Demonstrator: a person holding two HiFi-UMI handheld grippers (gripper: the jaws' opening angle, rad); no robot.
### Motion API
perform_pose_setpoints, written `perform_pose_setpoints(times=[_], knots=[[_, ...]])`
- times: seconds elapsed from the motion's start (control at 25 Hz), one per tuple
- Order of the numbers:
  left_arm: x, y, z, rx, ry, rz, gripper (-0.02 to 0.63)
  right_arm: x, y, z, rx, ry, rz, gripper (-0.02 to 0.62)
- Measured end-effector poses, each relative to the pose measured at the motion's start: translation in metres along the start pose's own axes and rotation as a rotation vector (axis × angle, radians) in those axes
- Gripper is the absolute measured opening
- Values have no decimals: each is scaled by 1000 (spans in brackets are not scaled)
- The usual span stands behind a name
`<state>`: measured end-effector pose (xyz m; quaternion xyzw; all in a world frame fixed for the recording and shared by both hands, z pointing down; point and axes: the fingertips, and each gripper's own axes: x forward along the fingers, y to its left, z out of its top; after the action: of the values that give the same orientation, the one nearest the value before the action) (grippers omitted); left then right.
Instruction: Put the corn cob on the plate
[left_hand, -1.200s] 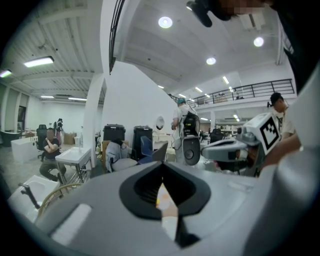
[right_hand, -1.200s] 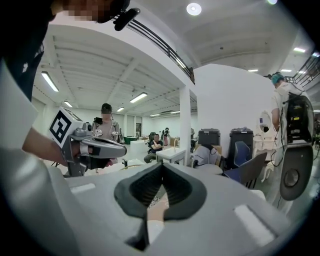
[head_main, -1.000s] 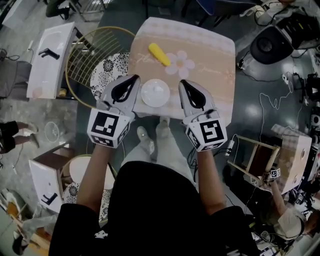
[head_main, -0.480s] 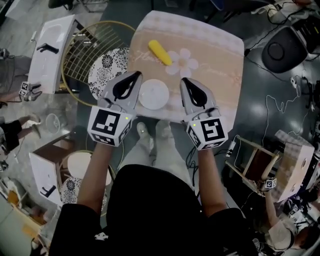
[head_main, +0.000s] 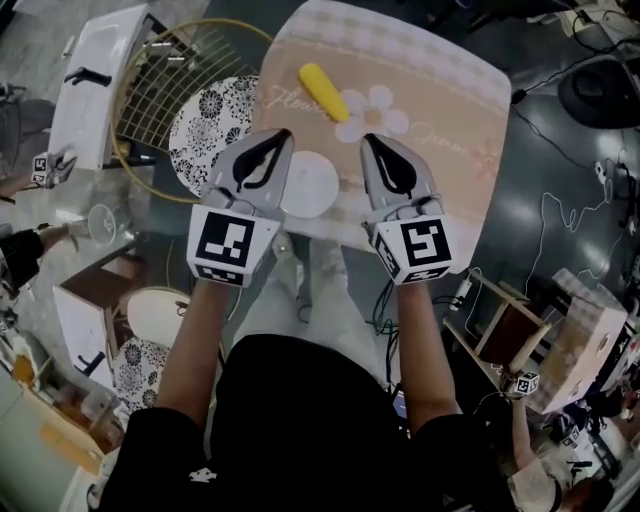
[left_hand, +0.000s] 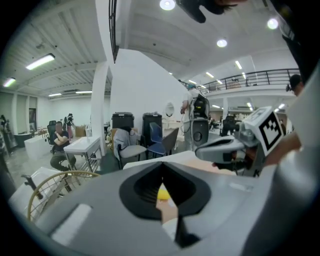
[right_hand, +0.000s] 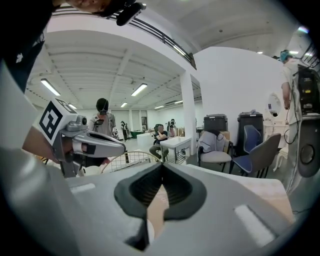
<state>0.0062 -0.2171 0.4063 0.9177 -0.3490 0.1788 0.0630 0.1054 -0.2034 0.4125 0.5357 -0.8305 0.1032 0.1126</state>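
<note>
Beige flowered cloth covers the table (head_main: 440, 110). Both forearms reach forward side by side from the person's body, and each gripper tips slightly downward over the table's near edge. The left gripper (head_main: 272, 148) has its 2 jaws together with nothing between them. The right gripper (head_main: 370, 146) is likewise closed and empty. Between them sits the white plate (head_main: 312, 185), bare. The corn (head_main: 323, 91) lies on the cloth beyond the plate, apart from it and from both grippers.

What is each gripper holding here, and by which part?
Nothing: the left gripper and right gripper are shut and empty; the corn cob lies untouched on the table.
</note>
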Motion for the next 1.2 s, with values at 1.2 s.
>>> perform_pose_setpoints(times=[1.2], knots=[[8,25,-67,-46,82,108,6,190,-37,-151,-91,300,67,144]])
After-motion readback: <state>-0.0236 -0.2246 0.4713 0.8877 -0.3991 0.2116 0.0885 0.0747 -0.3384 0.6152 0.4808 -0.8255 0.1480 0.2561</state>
